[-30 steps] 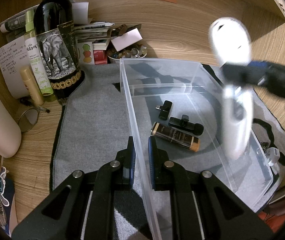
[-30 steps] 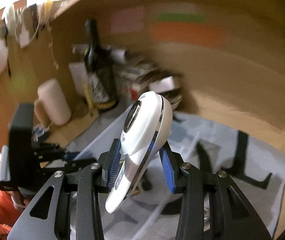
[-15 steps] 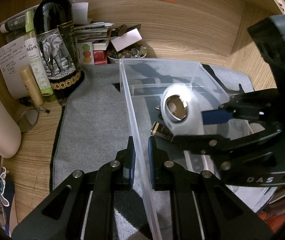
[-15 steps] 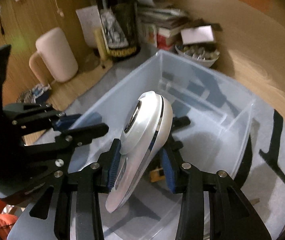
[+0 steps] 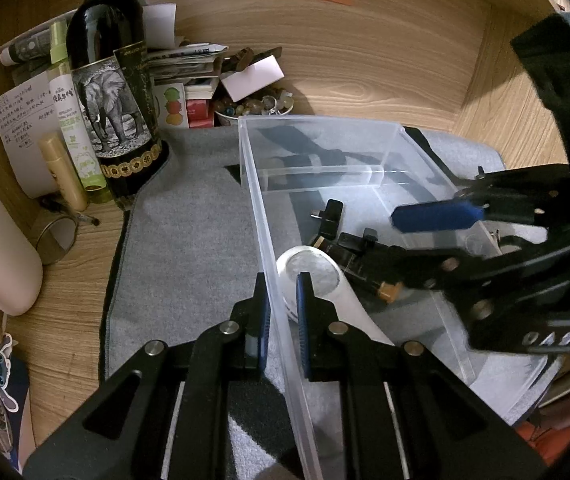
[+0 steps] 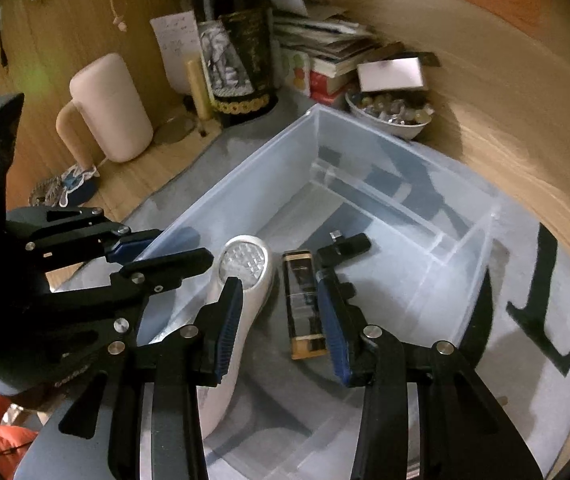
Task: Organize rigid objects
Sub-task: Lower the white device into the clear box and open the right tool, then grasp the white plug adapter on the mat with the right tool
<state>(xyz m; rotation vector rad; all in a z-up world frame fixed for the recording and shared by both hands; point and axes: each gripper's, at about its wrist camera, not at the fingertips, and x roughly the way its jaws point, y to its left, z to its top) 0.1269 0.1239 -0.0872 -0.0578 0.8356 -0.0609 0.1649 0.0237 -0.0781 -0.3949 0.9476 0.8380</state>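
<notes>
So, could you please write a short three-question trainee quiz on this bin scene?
1. True or false: the right gripper grips the white device.
2. What does the left gripper clamp? A) bottle B) bin wall C) bowl
3. Fill in: the white device lies inside the ____.

Key: 1. False; its jaws are open and the device lies in the bin. 2. B, the bin wall. 3. Bin.

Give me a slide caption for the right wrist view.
Open right tongs above white device lying in clear bin.
</notes>
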